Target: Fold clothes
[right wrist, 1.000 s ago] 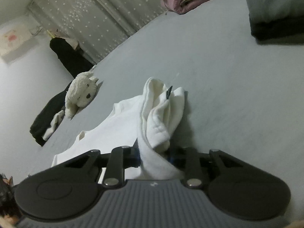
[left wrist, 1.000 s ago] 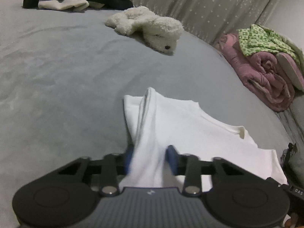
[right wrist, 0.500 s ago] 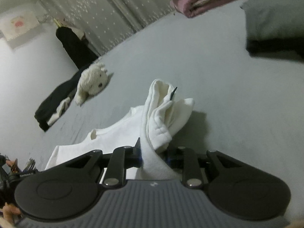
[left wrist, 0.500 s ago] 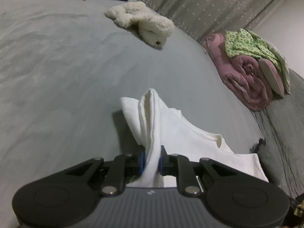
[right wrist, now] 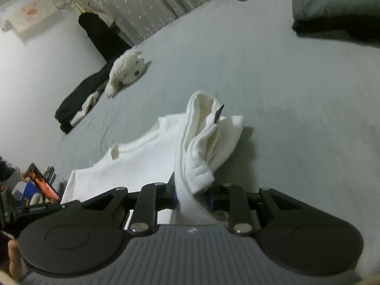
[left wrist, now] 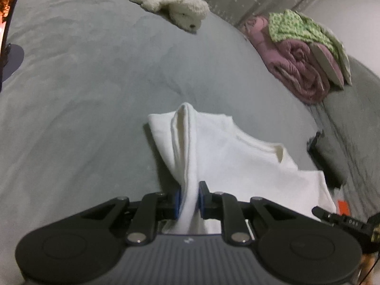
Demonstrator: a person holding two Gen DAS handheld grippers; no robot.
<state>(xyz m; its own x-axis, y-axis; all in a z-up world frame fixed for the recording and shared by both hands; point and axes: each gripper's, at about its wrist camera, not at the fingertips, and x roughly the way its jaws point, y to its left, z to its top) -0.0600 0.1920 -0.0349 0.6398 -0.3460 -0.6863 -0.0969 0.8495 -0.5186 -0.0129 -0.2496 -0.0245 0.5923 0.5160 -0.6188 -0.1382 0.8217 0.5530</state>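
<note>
Both pairs of fingers pinch raised folds of one white garment (left wrist: 239, 156) on a grey bed (left wrist: 78, 99).

Left gripper (left wrist: 188, 198) has cloth between its pads, jaws easing apart; right gripper (right wrist: 192, 193) is clamped on a bunched fold. The garment lies spread near the bed's near edge. A pink quilt (left wrist: 299, 66) sits at the far right edge, a white plush toy (left wrist: 175, 9) near the far edge.

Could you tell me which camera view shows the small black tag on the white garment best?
The right wrist view: the black tag sticks up clearly from the bunched fold of the white garment. The left wrist view shows the garment's neckline and other gathered edge, but no tag.
</note>
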